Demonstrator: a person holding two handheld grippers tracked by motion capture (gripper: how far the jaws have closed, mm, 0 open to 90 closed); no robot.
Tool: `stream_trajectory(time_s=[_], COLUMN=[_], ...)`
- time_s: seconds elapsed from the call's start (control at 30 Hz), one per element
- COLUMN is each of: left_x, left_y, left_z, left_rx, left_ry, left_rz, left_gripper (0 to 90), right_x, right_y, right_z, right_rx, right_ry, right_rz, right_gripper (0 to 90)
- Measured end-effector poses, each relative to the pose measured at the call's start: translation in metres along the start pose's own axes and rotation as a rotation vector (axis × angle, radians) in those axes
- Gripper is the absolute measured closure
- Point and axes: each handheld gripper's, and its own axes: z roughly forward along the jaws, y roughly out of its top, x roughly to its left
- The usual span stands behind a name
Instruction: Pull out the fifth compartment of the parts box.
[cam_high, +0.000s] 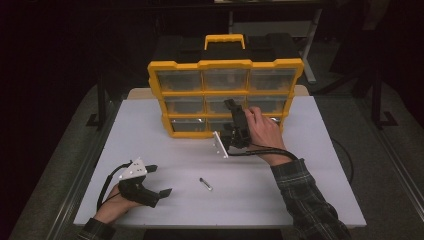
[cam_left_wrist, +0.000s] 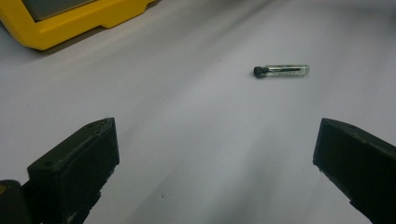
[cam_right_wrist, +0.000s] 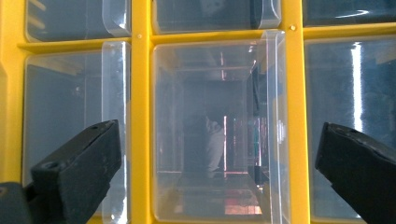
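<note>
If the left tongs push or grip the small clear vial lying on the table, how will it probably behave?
The vial lies on its side and looks round, so a push would likely roll it. Its clear, smooth wall may slip between the open left tongs and could crack if squeezed hard.

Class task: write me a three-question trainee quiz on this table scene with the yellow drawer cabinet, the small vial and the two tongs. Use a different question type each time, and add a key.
1. True or false: the left tongs are shut on the vial.
2. Multiple choice: the right tongs are held up at
A. the table edge
B. the yellow drawer cabinet
C. the vial
3. Fill in the gap: the vial lies on its ____ on the white table, apart from both tongs.

Key:
1. False; they are open, and the vial lies ahead of them.
2. B; the right gripper view faces a clear drawer between open jaws.
3. side
</note>
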Motion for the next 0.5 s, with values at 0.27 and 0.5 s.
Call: stream_trajectory(time_s=[0.27, 0.5], left_x=[0.0003, 0.0004], left_y=[0.0000, 0.0002], left_z=[0.0003, 0.0000], left_rx=[-0.004, -0.004], left_ry=[0.004, 0.005], left_rz=[-0.003, -0.002], left_gripper=[0.0, 0.0], right_x=[-0.0049, -0.0089], right_y=[0.0005, 0.0007], right_z=[0.0031, 0.0062], right_rx=[0.012, 0.028], right_ry=[-0.013, -0.024], right_rz=[0.005, -0.007], right_gripper=[2.9, 6.1])
